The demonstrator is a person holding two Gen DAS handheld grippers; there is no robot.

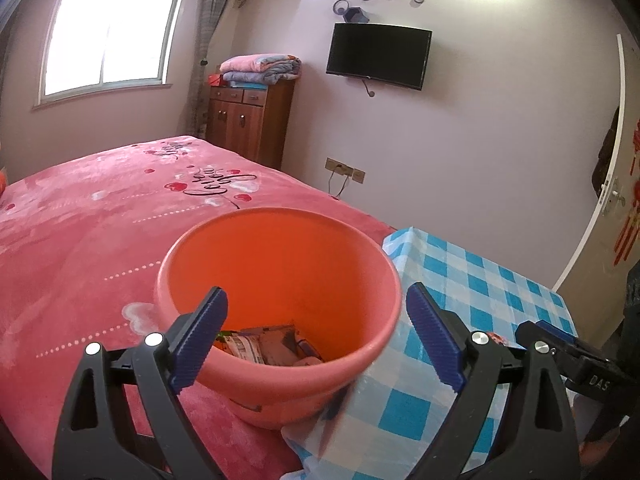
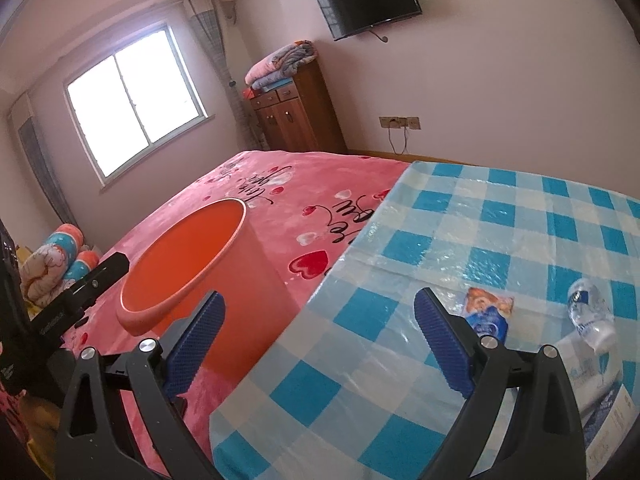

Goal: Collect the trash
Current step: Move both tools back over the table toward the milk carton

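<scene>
Blue-padded fingers of the left gripper (image 1: 316, 334) stand wide apart with nothing between them, straddling the near rim of an orange bin (image 1: 280, 320). Its camera looks down into the bin, where a few wrappers (image 1: 264, 346) lie on the bottom; the other view shows only the bin's outside wall and upper rim, not its contents. The bin (image 2: 208, 280) stands on a pink bed (image 1: 80, 240), just beside the edge of a tabletop covered in a blue-and-white checked cloth (image 1: 480, 280).

From the right wrist view, the right gripper (image 2: 318, 342) is likewise spread open and empty, hovering over the near part of the checked cloth (image 2: 360, 360). Only this view shows the trash on the tabletop: a small blue and orange packet (image 2: 490, 312) just beyond the right finger, a crushed clear plastic bottle (image 2: 590, 318) farther right, and a white printed sheet or box (image 2: 600, 384) at the right edge, partly hidden by the gripper. At the left of this view the other gripper's dark body (image 2: 76, 300) sits near the bin.

Farther off, a wooden cabinet (image 1: 248, 120) carries folded blankets (image 1: 260, 68) by the wall. A dark television (image 1: 378, 56) hangs above, and a bright window (image 1: 112, 32) lies to the left. Rolled bedding (image 2: 52, 260) at the bed's far end appears in the right wrist view alone.
</scene>
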